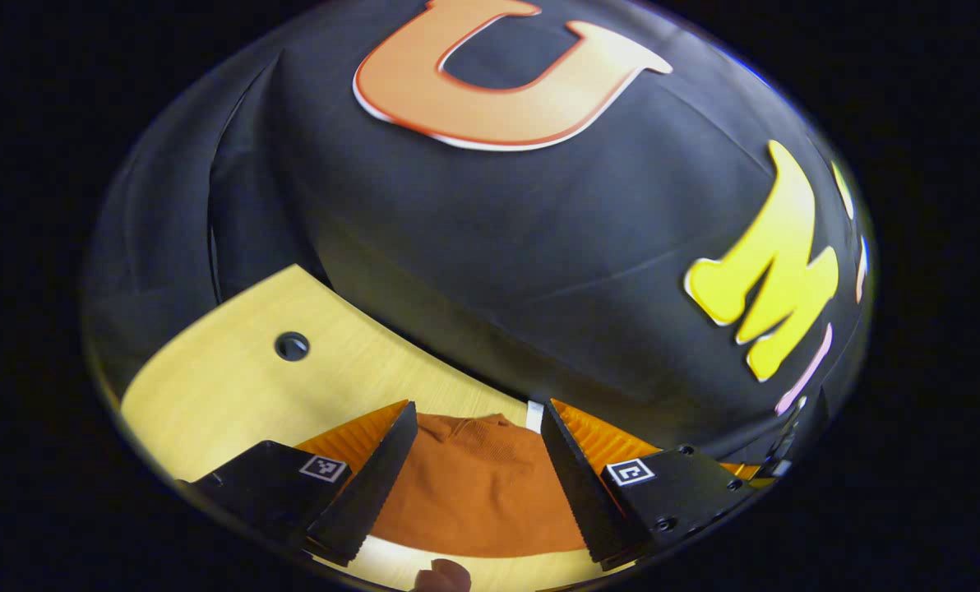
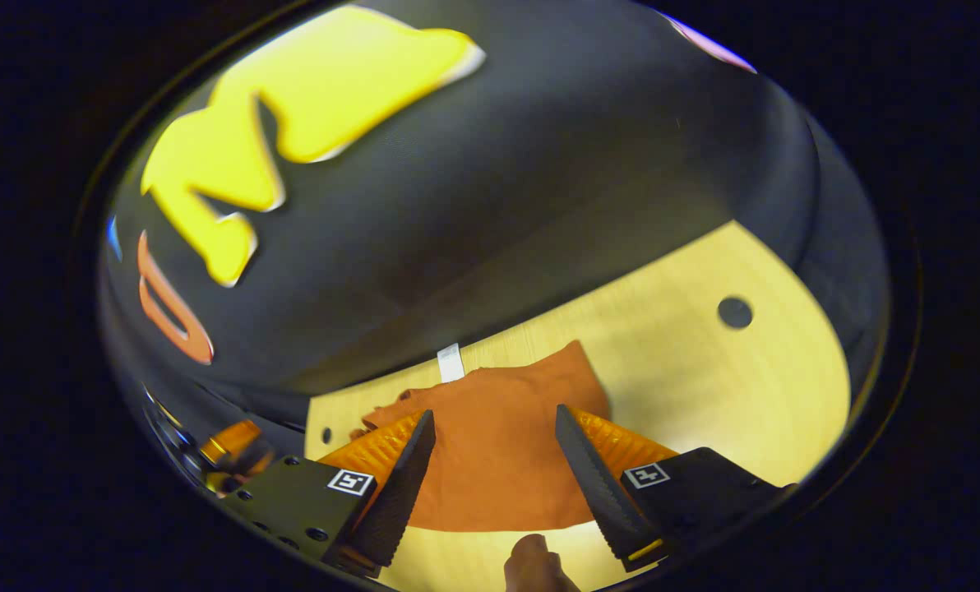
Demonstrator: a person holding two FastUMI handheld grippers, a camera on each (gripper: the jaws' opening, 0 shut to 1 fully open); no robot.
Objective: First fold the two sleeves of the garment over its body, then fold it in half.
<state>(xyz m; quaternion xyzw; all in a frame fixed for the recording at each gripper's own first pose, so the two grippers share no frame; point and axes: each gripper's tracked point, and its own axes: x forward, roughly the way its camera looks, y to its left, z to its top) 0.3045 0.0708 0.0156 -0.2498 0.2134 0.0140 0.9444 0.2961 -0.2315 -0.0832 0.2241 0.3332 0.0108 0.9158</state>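
right gripper [image 2: 494, 477] held above table [image 2: 704, 386], fingers spread wide, nothing between them. orange garment [image 2: 498, 436] lies flat on table beyond and below fingers, folded into compact shape, near edge straight, far right corner pointed. small white tag [image 2: 450, 363] at garment's far edge. round hole [image 2: 734, 312] in table, far right, well apart from garment. fingertip [image 2: 531, 559] at near edge. other gripper [image 2: 231, 448] partly visible far left.

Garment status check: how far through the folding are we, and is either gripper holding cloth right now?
Looks nearly done: the orange garment lies as a compact bundle on the wooden table, no sleeves sticking out. Nothing in hand: the left gripper and right gripper hang open above it. Whether the final half fold is complete, I cannot confirm.
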